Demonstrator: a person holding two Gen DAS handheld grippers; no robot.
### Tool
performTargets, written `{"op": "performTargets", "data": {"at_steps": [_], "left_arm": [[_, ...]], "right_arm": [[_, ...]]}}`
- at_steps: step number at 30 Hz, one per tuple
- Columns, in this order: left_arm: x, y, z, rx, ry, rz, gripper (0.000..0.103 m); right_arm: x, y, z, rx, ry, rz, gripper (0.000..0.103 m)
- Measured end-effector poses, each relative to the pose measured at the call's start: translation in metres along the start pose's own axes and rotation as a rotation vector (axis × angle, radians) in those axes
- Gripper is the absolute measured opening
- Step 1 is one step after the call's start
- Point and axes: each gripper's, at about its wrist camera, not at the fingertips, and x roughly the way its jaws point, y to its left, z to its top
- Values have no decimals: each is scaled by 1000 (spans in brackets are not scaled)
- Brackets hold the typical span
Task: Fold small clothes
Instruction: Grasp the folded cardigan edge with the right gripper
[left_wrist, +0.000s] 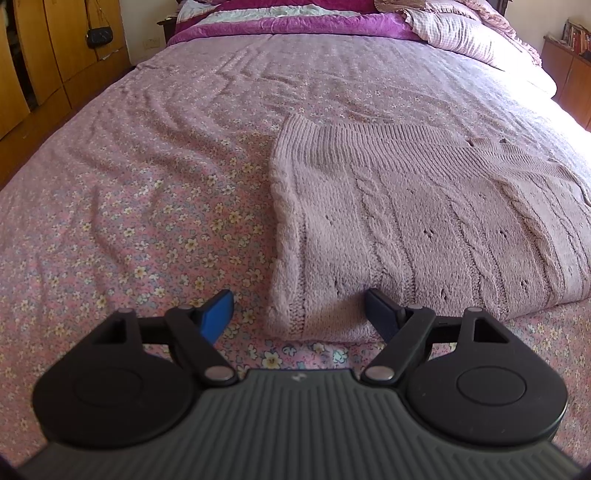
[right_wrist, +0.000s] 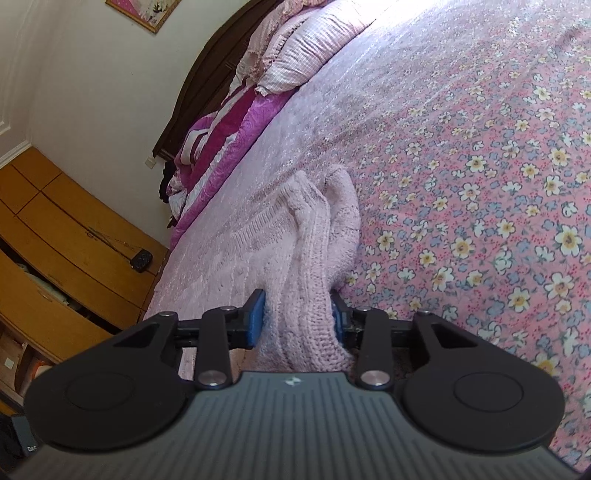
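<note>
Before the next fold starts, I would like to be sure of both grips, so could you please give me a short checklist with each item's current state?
1. Right claw shut on the pink knitted sweater: ok, bunched knit between its pads.
2. Left claw gripping: not ok, open, sweater corner between the pads, unclamped.
3. Sweater flat on the floral bedsheet: ok on the left side, bunched at the right.
4. Path towards the pillow: ok.
5. Strength of the right grip: cannot tell.
</note>
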Motion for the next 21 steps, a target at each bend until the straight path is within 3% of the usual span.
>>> {"op": "performTargets", "data": {"at_steps": [16,21], "left_arm": [[-5,5,-2,-4,-4,6,80],[-10,10,-1,-16,-16,10,80]], "right_arm": [[-12,37,9,-33,-68,103,20],[-12,52,11,-6,-64,175,18]]}}
